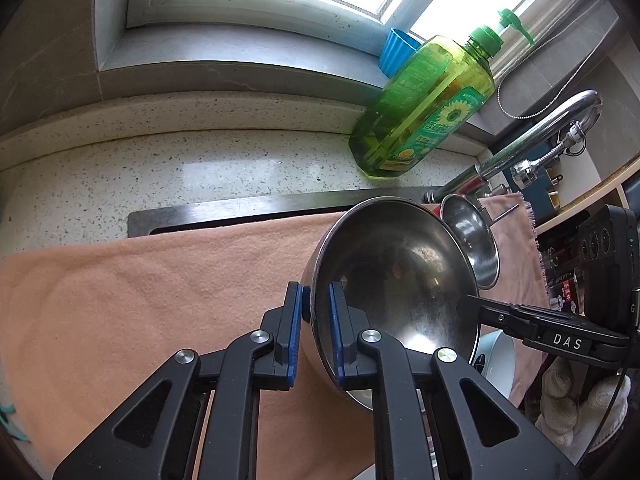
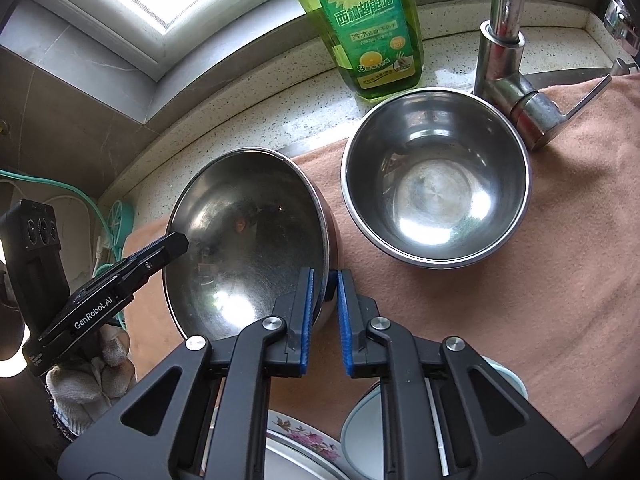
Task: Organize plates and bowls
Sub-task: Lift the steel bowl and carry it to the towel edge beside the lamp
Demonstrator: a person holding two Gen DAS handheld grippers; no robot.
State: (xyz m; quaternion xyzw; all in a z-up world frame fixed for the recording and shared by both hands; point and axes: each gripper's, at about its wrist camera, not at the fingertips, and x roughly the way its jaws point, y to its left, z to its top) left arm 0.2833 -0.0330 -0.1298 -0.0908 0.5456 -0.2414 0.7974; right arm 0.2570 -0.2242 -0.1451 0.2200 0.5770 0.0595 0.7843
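Gripping the steel bowl by its rim from both sides: left gripper clamping the near-left edge, right gripper pinching the opposite edge, one pad inside and one outside each time. Holding it tilted above the peach towel, just beside a second steel bowl sitting upright near the faucet and green detergent bottle.

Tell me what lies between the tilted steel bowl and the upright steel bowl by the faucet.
Only bare peach towel: the right wrist view shows a strip of it separating the tilted bowl from the upright bowl, which do not touch.
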